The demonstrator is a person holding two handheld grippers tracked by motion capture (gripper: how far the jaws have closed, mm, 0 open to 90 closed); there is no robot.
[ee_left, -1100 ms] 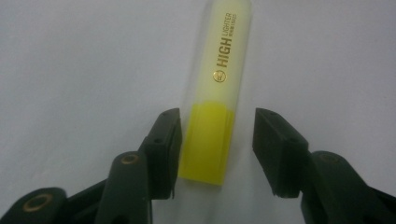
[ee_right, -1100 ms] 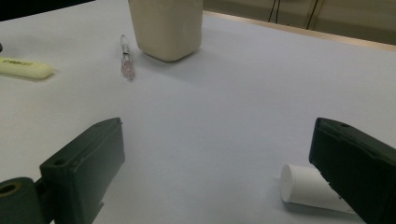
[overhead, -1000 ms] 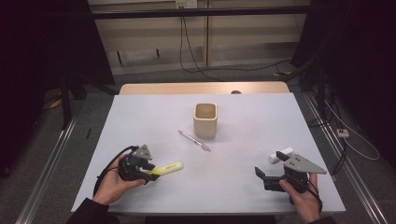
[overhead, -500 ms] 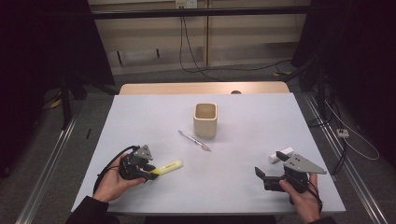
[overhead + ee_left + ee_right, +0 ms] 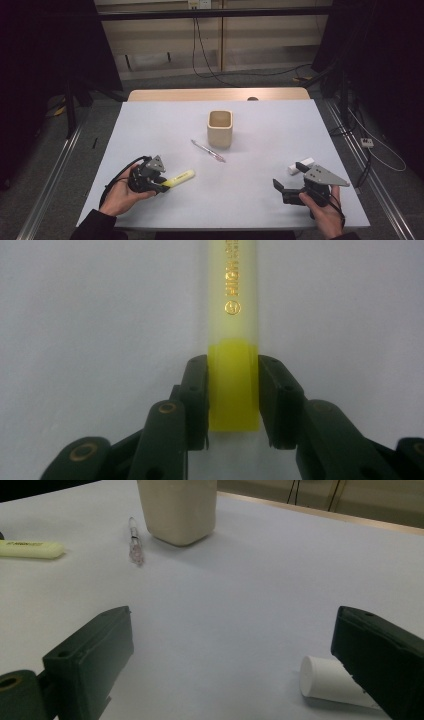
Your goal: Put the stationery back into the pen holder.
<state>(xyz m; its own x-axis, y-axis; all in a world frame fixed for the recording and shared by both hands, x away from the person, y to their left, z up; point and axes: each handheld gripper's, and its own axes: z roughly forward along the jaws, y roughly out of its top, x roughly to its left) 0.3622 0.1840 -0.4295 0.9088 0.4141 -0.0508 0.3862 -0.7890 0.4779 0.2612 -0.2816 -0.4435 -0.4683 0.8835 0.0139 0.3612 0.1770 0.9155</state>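
While the white table (image 5: 260,200) took up most of the high view, its wooden far edge ran across at twelve o'clock. Next in size, the beige cup (image 5: 220,128) stood upright just past the table's centre, toward twelve o'clock; from the right gripper view it rose at eleven o'clock (image 5: 177,509). The right gripper (image 5: 282,189) sat in the person's hand at five o'clock of the table, its jaws spread wide apart with bare tabletop between them and nothing held. The left gripper (image 5: 162,185) lay in the other hand at seven o'clock, and its jaws had just been closing on the yellow highlighter (image 5: 180,177). In the left gripper view both pads (image 5: 196,390) pressed against the sides of the highlighter's bright yellow end (image 5: 233,385), while its paler barrel ran on toward twelve o'clock, flat on the table. That highlighter pointed from the left gripper toward two o'clock. A white cylinder (image 5: 301,166) lay on its side just beyond the right gripper at one o'clock of it. Smallest, a thin pen (image 5: 208,150) lay at seven o'clock of the cup, near it but apart.
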